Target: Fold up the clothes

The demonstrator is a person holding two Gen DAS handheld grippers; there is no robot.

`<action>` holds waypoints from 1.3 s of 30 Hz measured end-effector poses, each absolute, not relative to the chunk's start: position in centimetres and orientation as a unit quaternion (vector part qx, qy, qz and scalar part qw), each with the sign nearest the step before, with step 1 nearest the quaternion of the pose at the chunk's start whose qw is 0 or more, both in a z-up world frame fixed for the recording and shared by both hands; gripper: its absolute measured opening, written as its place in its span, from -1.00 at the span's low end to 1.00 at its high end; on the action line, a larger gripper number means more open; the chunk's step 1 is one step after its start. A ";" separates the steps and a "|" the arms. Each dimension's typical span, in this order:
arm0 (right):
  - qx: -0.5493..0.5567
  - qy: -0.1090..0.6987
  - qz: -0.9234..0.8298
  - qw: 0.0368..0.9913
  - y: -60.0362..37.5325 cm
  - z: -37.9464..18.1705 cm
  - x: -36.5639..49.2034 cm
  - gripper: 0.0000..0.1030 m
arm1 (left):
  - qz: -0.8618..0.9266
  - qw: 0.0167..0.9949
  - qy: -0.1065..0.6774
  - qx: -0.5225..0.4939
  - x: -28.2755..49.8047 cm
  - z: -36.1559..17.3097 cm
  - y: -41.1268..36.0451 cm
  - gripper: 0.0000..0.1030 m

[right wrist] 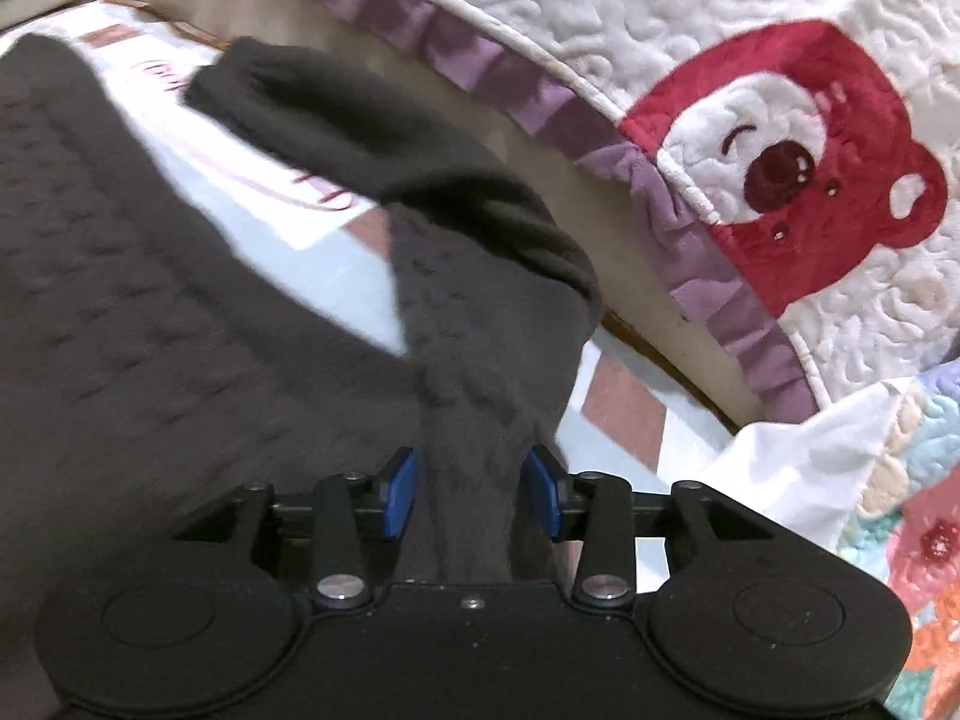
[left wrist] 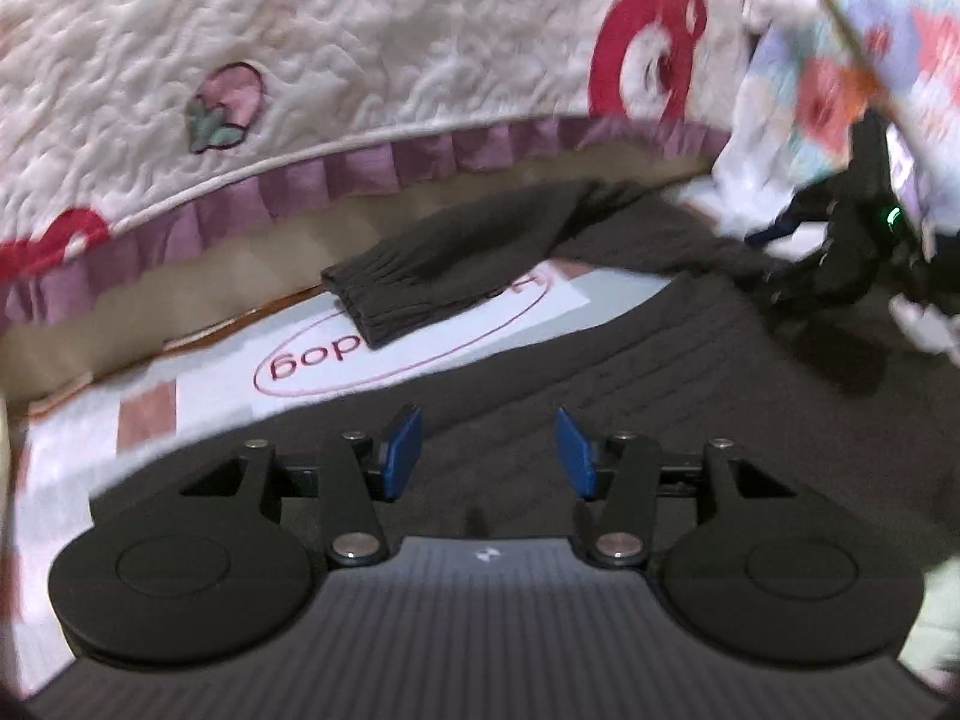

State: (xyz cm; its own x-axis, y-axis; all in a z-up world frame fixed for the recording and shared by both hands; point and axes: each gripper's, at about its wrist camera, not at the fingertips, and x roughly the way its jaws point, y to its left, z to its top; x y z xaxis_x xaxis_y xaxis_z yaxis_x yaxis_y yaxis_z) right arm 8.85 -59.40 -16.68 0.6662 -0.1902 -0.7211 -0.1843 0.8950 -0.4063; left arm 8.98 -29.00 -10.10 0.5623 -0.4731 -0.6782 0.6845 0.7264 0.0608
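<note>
Two matching handheld grippers, matte black with blue pads.

Left gripper (left wrist: 486,453): black linkage arms, silver pivot screws, two round disc housings, ribbed grey body bearing a small white logo. Right gripper (right wrist: 470,495): same black build, blue pads (right wrist: 401,495), silver screws; seen from the left wrist, a green light glows on it.

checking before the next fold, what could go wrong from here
The right tool pinches only a narrow bunch of the dark grey knitted sweater, so the fabric may slip out. The sweater's ribbed-cuff sleeve lies loose towards the white quilted blanket with a purple frill and could drag crooked. The left tool holds nothing.
</note>
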 end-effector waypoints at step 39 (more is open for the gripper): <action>-0.003 0.261 0.023 0.965 -63.7 -12.2 -7.4 -0.82 | -0.366 0.787 0.276 0.414 19.0 -18.6 -46.3 -0.12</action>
